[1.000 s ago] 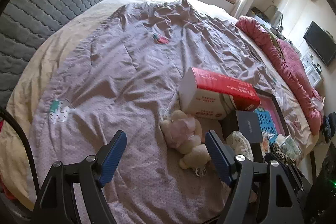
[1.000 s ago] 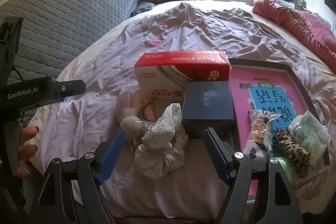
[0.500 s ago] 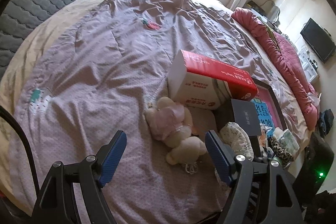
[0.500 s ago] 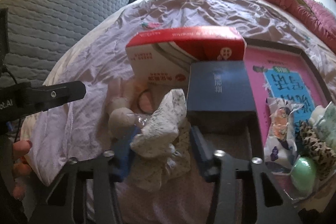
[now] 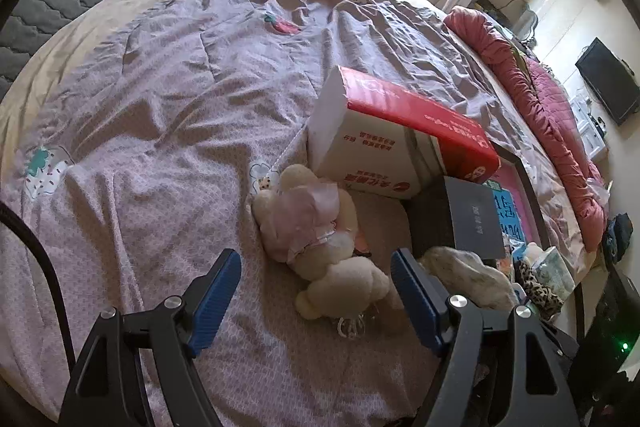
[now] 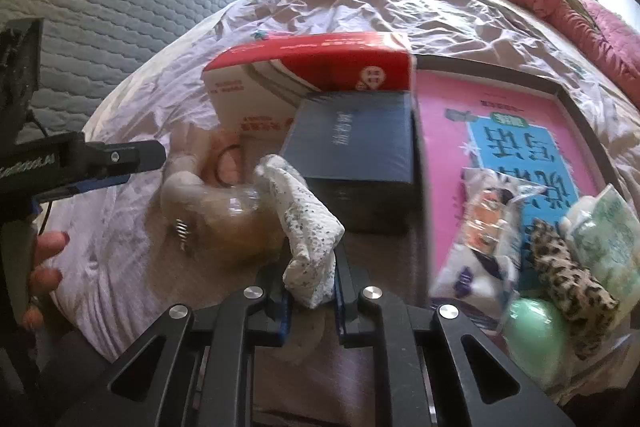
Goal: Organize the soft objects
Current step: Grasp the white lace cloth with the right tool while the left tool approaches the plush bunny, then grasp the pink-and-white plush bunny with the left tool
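Observation:
On the lilac bedspread [image 5: 168, 131] lies a cream plush toy [image 5: 320, 247] with a pink bow, in front of a red-and-white tissue box [image 5: 396, 143]. My left gripper [image 5: 316, 287] hangs just above the toy, open, its blue pads on either side of the toy's near end without touching it. My right gripper [image 6: 310, 291] is shut on a white speckled fabric scrunchie [image 6: 308, 227], which stands up from between the pads. The same scrunchie [image 5: 468, 275] shows at the right in the left wrist view. The plush toy [image 6: 216, 211] is blurred to the scrunchie's left.
A dark blue box [image 6: 356, 147] lies against the tissue box. A black-framed tray [image 6: 560, 95] holds a pink book, a snack packet [image 6: 488, 227], a leopard-print scrunchie [image 6: 568, 267], a green egg [image 6: 536, 331] and a tissue pack. A pink quilt [image 5: 540, 99] lines the bed's right edge. A hand [image 6: 44, 267] holds the left gripper.
My right gripper went from wide open around the speckled scrunchie to shut on it, and moved in closer. My left gripper sank toward the plush toy, which now lies between its open pads.

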